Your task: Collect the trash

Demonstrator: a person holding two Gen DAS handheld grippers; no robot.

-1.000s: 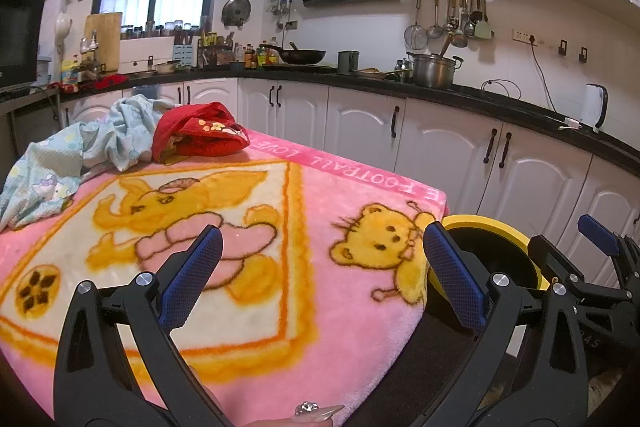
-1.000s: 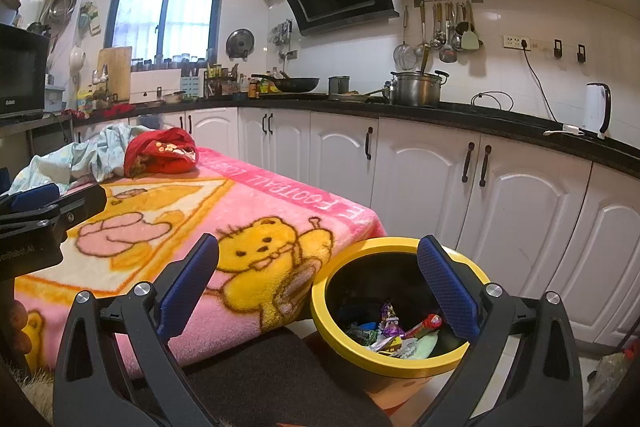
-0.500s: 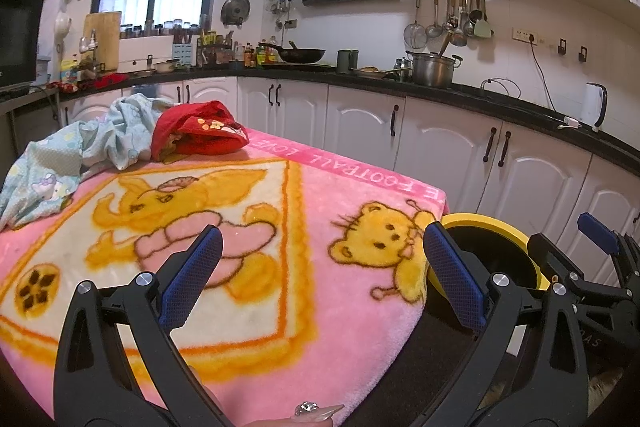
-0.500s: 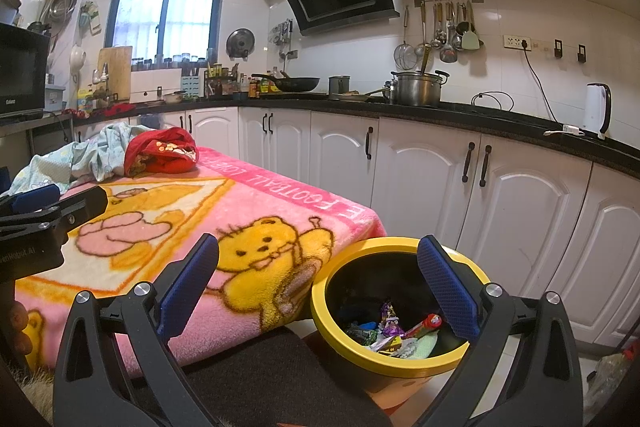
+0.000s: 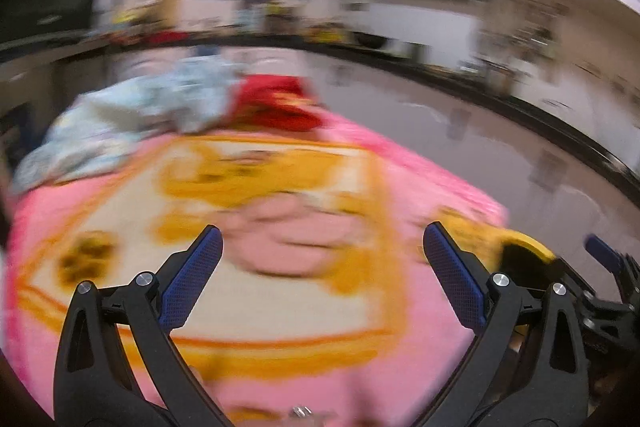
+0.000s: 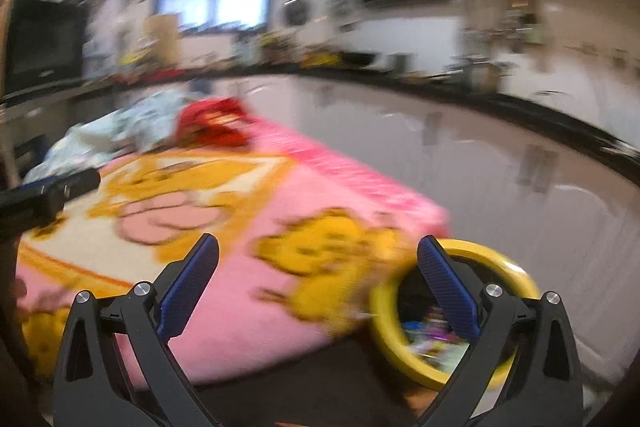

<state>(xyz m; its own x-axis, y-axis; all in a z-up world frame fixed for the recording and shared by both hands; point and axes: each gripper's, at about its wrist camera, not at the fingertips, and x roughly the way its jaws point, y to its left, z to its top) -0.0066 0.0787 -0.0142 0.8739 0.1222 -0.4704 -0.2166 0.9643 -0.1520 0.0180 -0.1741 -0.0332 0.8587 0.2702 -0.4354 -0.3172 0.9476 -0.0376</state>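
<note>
Both views are pretty blurry, but the left tool [image 5: 322, 259] hangs spread wide with nothing in it over the pink blanket [image 5: 432, 195] covering the table. Right tool [image 6: 318, 267] is released too, empty, its right finger over the yellow bin [image 6: 384, 311], which sits just beside the blanket's corner with colourful trash [image 6: 432, 335] inside.
</note>
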